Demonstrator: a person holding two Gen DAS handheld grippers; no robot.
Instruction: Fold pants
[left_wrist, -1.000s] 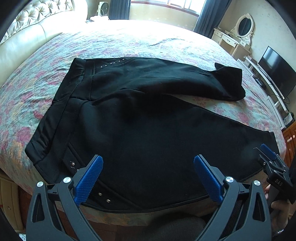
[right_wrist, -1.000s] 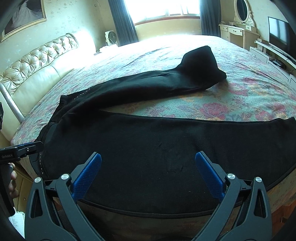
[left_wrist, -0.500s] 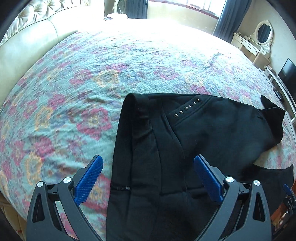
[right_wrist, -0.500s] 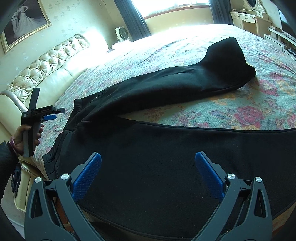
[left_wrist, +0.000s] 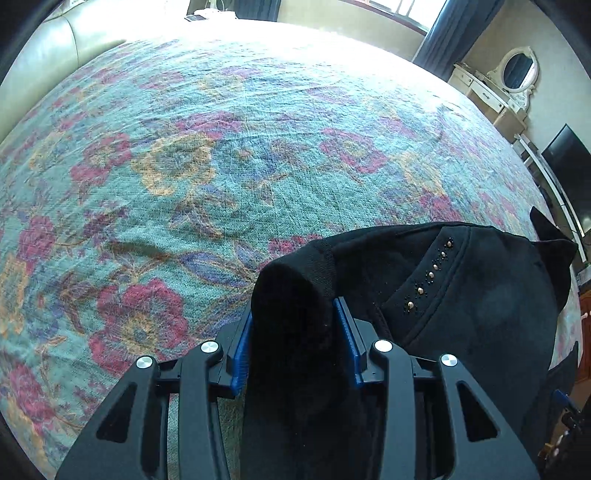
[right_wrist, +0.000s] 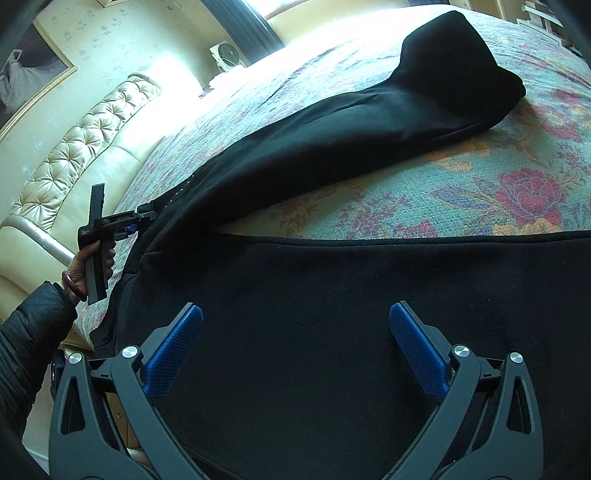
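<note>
Black pants (right_wrist: 332, 295) lie spread on a floral bedspread, with one leg (right_wrist: 424, 99) angled toward the far side. My left gripper (left_wrist: 293, 314) is shut on the far corner of the pants' waistband (left_wrist: 295, 295), beside a row of studs (left_wrist: 428, 275). It also shows in the right wrist view (right_wrist: 144, 218), held in a hand at the waist end. My right gripper (right_wrist: 295, 332) is open and empty above the near leg of the pants.
The floral bedspread (left_wrist: 221, 147) stretches far and left of the waistband. A tufted cream headboard (right_wrist: 74, 147) curves along the left. A dresser with a mirror (left_wrist: 513, 74) and a TV (left_wrist: 569, 166) stand to the right.
My left gripper moved forward to the far waistband corner and shut on it. My right gripper stayed open and moved in lower over the near leg.
</note>
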